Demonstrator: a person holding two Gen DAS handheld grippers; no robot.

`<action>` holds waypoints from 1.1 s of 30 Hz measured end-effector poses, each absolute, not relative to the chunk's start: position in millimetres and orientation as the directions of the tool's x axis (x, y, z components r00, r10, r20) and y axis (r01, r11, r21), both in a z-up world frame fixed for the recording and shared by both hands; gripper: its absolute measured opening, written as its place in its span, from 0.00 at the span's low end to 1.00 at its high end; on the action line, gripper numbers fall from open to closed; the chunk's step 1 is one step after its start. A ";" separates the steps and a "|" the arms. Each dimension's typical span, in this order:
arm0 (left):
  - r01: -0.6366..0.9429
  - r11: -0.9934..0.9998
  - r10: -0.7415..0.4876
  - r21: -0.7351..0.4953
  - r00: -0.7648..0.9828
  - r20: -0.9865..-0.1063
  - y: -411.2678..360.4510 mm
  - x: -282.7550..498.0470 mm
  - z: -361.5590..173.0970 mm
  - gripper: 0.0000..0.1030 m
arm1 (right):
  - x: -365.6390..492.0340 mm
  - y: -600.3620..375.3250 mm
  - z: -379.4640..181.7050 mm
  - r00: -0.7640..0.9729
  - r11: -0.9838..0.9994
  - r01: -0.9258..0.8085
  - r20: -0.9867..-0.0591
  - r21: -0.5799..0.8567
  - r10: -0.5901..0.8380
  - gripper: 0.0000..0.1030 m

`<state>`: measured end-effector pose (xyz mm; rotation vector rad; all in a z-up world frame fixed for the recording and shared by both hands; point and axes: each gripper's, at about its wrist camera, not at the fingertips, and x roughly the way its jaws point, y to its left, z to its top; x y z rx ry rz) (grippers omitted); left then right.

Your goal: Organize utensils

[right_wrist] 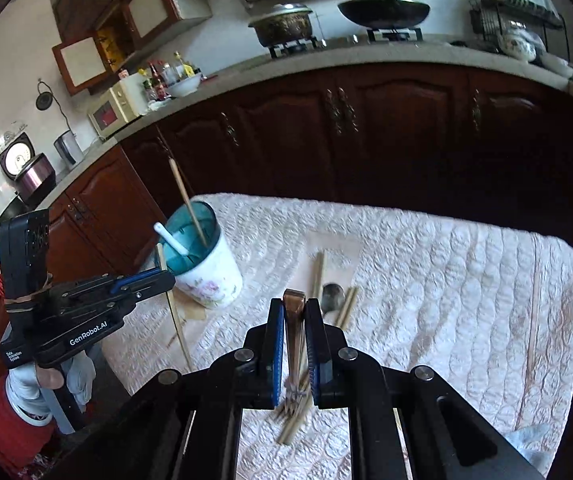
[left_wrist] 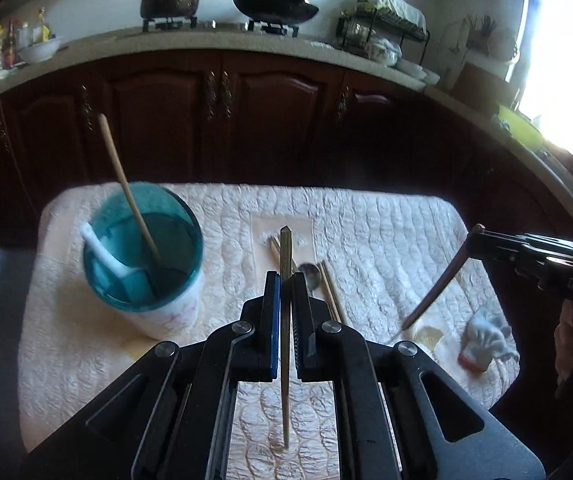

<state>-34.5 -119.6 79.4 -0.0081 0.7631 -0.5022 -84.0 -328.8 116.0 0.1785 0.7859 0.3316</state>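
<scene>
The left gripper (left_wrist: 285,280) is clamped on a pale chopstick (left_wrist: 285,360) hanging to the quilted cloth (left_wrist: 386,224); its side reads "GenRobot.AI". The right gripper (right_wrist: 294,312), marked "DAS", pinches a dark brown chopstick (right_wrist: 294,332), angled downward. Beyond lie loose chopsticks (right_wrist: 348,306) and a metal spoon (right_wrist: 332,296). Far left, the cup (left_wrist: 166,316) holds one chopstick and a white spoon (left_wrist: 104,256).

Home kitchen: stove (left_wrist: 222,24), wooden cabinets (left_wrist: 222,120).
</scene>
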 end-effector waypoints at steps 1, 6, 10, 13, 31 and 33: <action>0.428 0.884 -0.438 -0.187 0.620 -0.651 -117.1 -35.2 83.8 0.04 | -83.2 -325.1 121.4 0.665 0.934 -0.233 -0.656 0.273 0.357 0.09; 0.409 0.892 -0.431 -0.189 0.652 -0.623 -106.3 -37.6 100.4 0.04 | -77.6 -314.0 139.1 0.681 0.930 -0.258 -0.633 0.262 0.368 0.09; 0.398 0.897 -0.427 -0.190 0.673 -0.604 -98.0 -39.1 111.9 0.04 | -74.1 -303.9 150.5 0.692 0.925 -0.284 -0.614 0.254 0.381 0.09; 0.389 0.902 -0.420 -0.189 0.684 -0.596 -92.7 -39.1 117.4 0.04 | -71.8 -297.9 155.4 0.694 0.921 -0.297 -0.606 0.252 0.389 0.09; 0.332 0.922 -0.385 -0.201 0.719 -0.578 -60.3 -33.4 132.5 0.04 | -57.5 -273.5 161.3 0.685 0.909 -0.337 -0.599 0.245 0.416 0.09; 0.326 0.923 -0.383 -0.206 0.723 -0.575 -55.6 -31.4 135.7 0.04 | -55.0 -270.4 164.1 0.685 0.907 -0.343 -0.595 0.245 0.420 0.09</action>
